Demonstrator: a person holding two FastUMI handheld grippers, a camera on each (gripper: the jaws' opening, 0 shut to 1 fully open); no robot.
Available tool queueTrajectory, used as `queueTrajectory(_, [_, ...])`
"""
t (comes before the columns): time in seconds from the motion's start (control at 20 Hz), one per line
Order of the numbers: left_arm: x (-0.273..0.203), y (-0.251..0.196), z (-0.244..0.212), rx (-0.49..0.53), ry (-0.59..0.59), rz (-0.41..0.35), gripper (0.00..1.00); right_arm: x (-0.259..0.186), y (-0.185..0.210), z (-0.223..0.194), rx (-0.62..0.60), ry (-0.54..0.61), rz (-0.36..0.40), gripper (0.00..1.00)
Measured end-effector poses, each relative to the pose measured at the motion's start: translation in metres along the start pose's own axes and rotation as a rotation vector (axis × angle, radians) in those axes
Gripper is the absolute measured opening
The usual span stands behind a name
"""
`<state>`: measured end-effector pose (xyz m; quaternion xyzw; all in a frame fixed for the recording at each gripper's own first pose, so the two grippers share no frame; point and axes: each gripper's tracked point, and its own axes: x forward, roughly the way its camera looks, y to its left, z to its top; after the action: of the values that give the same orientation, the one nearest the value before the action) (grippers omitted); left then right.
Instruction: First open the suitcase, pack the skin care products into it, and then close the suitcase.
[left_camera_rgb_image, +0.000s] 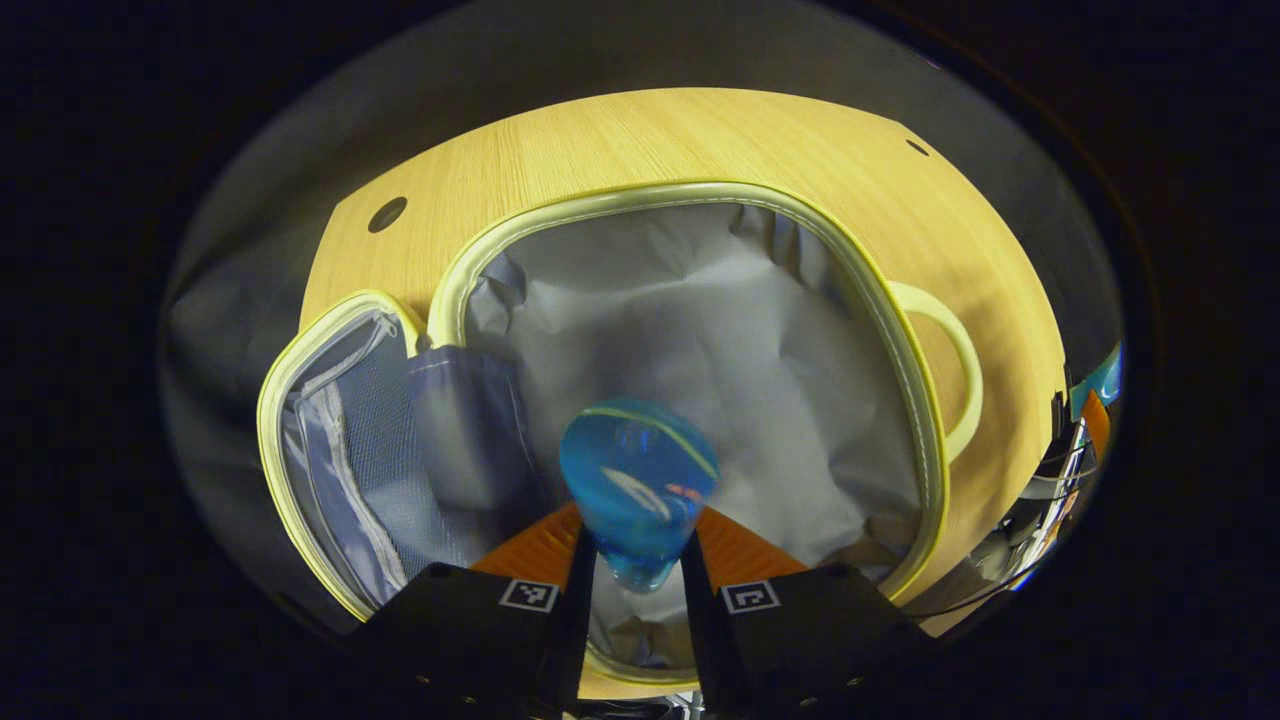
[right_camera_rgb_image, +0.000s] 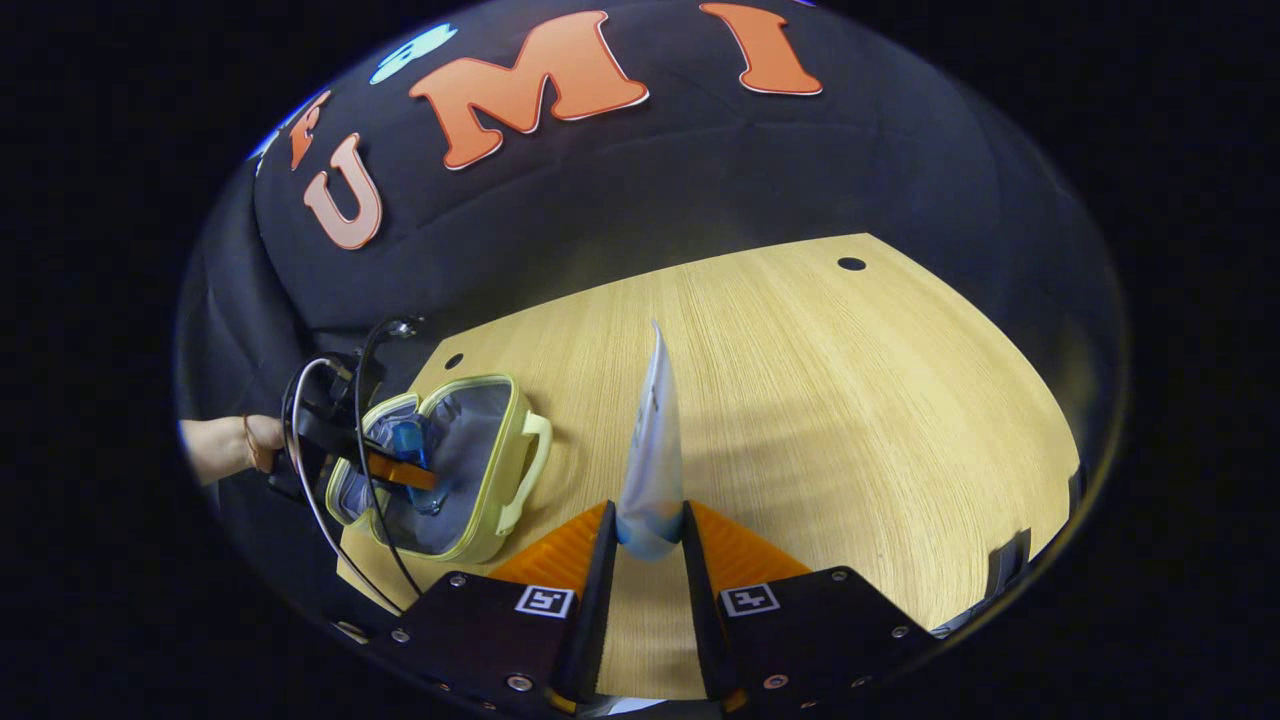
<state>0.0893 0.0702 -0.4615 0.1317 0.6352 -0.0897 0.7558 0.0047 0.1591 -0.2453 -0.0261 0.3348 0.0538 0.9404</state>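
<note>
Suitcase lies flat and unzipped on the desk, its grey lining bared upward so I can drop things straight in, with the lid folded out at about eight o'clock of the main shell in the left gripper view. My left fingers pinch a blue tube and hang directly over the open cavity, a sensible spot to let it go, I judge. In the right gripper view my right fingers grip a pale tube by its lower end, standing upright over bare wood, while the suitcase sits well apart at nine o'clock. Holding it ready there probably keeps the opening free for the left hand.
</note>
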Motion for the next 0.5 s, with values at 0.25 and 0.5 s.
queueTrajectory(0.25, [0.015,-0.01,-0.005,-0.069,0.021,-0.051,0.46,0.001,0.003,0.005,-0.011,0.0,0.002,0.44])
queueTrajectory(0.5, [-0.004,-0.031,0.003,-0.032,-0.03,-0.097,0.99,0.003,0.009,0.006,-0.038,0.02,0.002,0.39])
